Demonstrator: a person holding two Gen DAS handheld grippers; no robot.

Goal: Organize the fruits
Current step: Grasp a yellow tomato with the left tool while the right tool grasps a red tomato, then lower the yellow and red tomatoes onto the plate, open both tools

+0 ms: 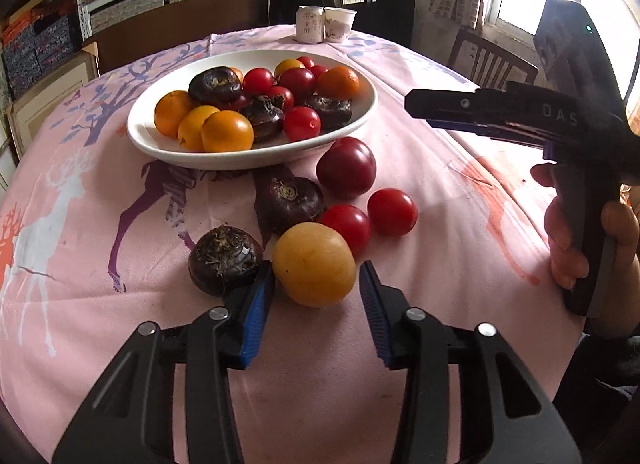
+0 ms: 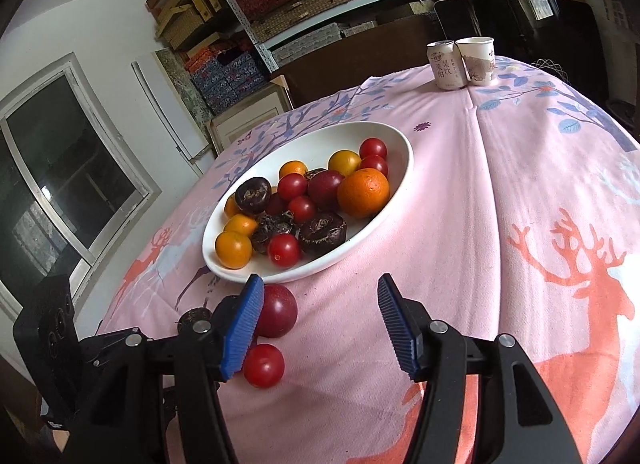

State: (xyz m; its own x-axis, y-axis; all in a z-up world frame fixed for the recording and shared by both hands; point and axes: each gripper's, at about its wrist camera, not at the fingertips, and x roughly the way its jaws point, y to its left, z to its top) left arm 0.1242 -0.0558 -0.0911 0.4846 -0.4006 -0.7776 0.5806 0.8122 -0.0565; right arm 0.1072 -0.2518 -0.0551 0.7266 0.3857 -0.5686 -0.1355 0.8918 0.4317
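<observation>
**Inspector:** Report the setting first.

**Operator:** I see a table under a pink tablecloth [image 1: 420, 152] printed with deer, shelving stacked with boxes behind it, and a can [image 1: 309, 24] and paper cup [image 1: 339, 23] at the far edge. Left to right on the cloth: a dark water chestnut [image 1: 224, 260], a yellow plum [image 1: 314, 264], two cherry tomatoes [image 1: 346, 226], a second chestnut and a dark red plum [image 1: 346, 173] behind them. The white bowl [image 1: 160, 144] beyond already holds mixed fruit.

**Inspector:** Left gripper?

**Operator:** My left gripper [image 1: 316, 292] straddles the yellow plum, jaws apart. The left pad sits at the plum's flank, wedged against the chestnut; the right pad stands clear of the skin. I judge the grip not yet made.

**Inspector:** How do you do it well?

**Operator:** In my judgement I should centre the pads on the plum's widest part, keep the left finger off the chestnut so it does not get dragged, and squeeze gently since the fruit is round and could slip out.

**Inspector:** Poses?

**Operator:** The left points steeply down at the cloth. My right gripper [image 2: 320, 324] hangs tilted down near the bowl's near rim, jaws apart and empty, red plum just beside its left finger. A hand [image 1: 576, 240] wraps its handle.
</observation>
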